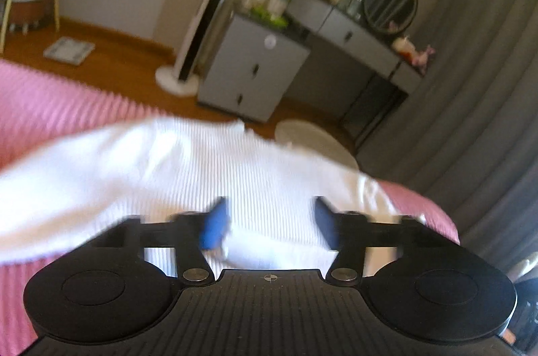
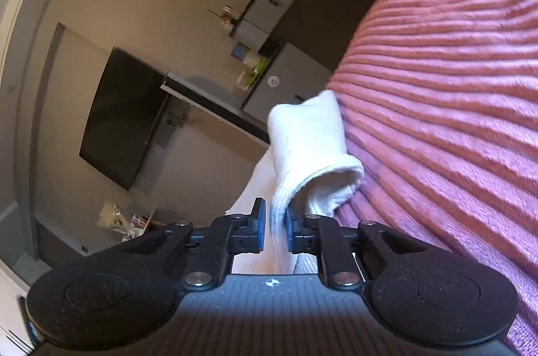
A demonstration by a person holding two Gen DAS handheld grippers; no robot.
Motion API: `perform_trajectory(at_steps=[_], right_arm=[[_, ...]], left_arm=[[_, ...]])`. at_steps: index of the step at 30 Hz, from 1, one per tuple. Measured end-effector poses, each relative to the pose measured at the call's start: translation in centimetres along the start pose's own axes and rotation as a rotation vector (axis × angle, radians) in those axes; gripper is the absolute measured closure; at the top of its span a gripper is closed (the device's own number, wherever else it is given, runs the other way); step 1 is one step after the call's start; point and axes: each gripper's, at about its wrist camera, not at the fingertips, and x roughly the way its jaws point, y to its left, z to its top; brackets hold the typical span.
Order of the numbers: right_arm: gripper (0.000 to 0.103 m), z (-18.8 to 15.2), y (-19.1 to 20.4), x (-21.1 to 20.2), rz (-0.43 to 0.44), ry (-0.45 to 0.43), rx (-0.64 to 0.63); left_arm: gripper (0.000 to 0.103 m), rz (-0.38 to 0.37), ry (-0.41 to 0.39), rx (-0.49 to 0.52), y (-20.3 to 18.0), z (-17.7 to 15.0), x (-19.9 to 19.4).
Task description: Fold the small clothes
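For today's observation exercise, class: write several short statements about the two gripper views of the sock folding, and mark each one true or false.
1. The right gripper is closed on the white sock. True.
2. The left gripper is clamped shut. False: its jaws stand apart, with white fabric in front of them.
3. The bedspread is pink and ribbed. True.
4. The round mirror lies flat on the bed. False: it stands on the grey dresser.
5. The sock is black. False: it is white.
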Motion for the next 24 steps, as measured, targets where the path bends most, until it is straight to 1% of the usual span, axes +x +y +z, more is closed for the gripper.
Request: perform_trajectory(at_steps=[2, 3, 5, 7, 10, 12, 14, 16, 18, 19, 20, 21, 22, 24], right_arm=[[0.088, 0.2, -0.1, 0.0, 0.0, -0.006, 0.003], [0.087, 0.2, -0.3, 0.0, -0.001, -0.006, 0.008], [0.087, 0.3, -0.7, 0.0, -0.002, -0.007, 0.025], [0.087, 0.3, -1.1, 0.1, 0.001, -0.006, 0.041], [0.086, 0.4, -1.5, 0.2, 0.01, -0.002, 0.061], [0.086, 0.4, -1.7, 0.3, 0.013, -0.001, 0.07], [0.086, 0.3, -1.7, 0.3, 0.022, -0.004, 0.078], [0.084, 0.3, -1.6, 0.2, 0.023, -0.01, 0.076], [0.084, 0.2, -1.3, 0.1, 0.024, -0.011, 0.06], [0.084, 0.1, -1.1, 0.1, 0.022, -0.013, 0.054], [0.084, 0.1, -1.0, 0.0, 0.023, -0.016, 0.049], [0.084, 0.1, -0.9, -0.1, 0.023, -0.02, 0.046], [0.084, 0.2, -0.9, -0.3, 0.021, -0.028, 0.042], [0.084, 0.4, -1.1, -0.5, 0.013, -0.047, 0.036]], left_arm=[[0.029, 0.001, 0.031, -0.01, 0.3, -0.2, 1.2], [0.028, -0.002, 0.035, -0.017, 0.5, -0.3, 2.1], [0.027, -0.021, 0.046, -0.025, 0.9, -0.2, 3.4], [0.026, -0.057, 0.08, -0.019, 1.1, -0.1, 4.5], [0.027, -0.032, 0.143, -0.007, 1.3, -0.1, 5.5], [0.026, -0.03, 0.139, -0.011, 1.8, -0.2, 5.2], [0.026, -0.046, 0.119, -0.015, 2.4, -0.4, 4.7], [0.027, -0.062, 0.14, -0.044, 2.8, -0.7, 5.0], [0.033, -0.076, 0.163, -0.068, 2.9, -1.2, 5.7], [0.051, -0.076, 0.163, -0.061, 2.7, -1.3, 6.0], [0.08, -0.066, 0.174, -0.053, 2.5, -1.4, 6.3], [0.086, -0.05, 0.197, -0.06, 2.3, -1.4, 6.6], [0.087, -0.045, 0.197, -0.073, 2.2, -1.4, 6.5], [0.088, -0.075, 0.139, -0.055, 1.5, -0.9, 5.2]])
